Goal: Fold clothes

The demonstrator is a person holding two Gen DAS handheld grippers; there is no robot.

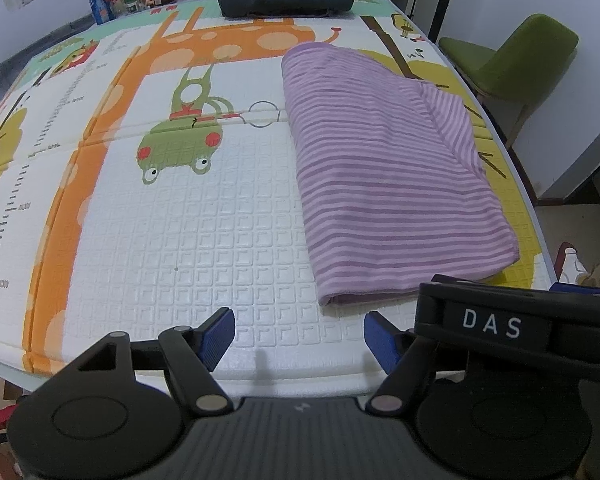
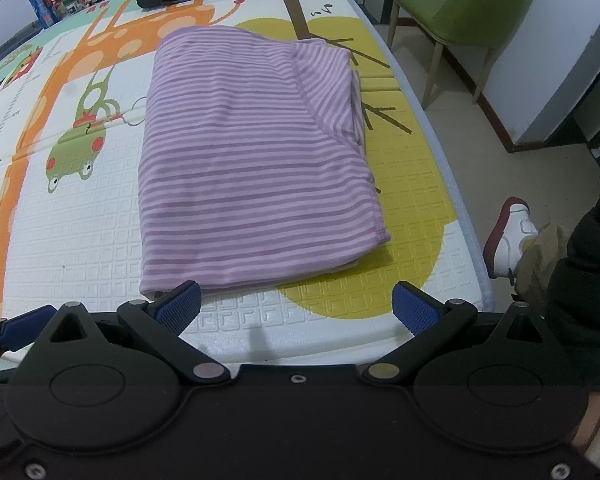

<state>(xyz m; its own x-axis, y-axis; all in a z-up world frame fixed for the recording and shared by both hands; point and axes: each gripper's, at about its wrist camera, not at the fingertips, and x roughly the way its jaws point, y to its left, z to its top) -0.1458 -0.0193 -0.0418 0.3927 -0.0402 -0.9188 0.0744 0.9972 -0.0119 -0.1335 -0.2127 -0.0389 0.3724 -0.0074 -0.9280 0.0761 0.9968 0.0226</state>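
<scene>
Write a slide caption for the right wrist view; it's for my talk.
Open right tool poised above the folded purple striped garment on a cartoon play mat.

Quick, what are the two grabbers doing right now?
Left gripper: jaws open, holding nothing.
Right gripper: jaws open, holding nothing, just short of the striped purple garment.

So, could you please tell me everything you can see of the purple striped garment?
The purple striped garment is soft knit cloth with light and darker purple stripes, folded into a rough rectangle. A sleeve or flap with a stitched seam lies folded over its right side. It rests flat on the patterned play mat, near the mat's right edge, and neither hand-held gripper touches it.
</scene>
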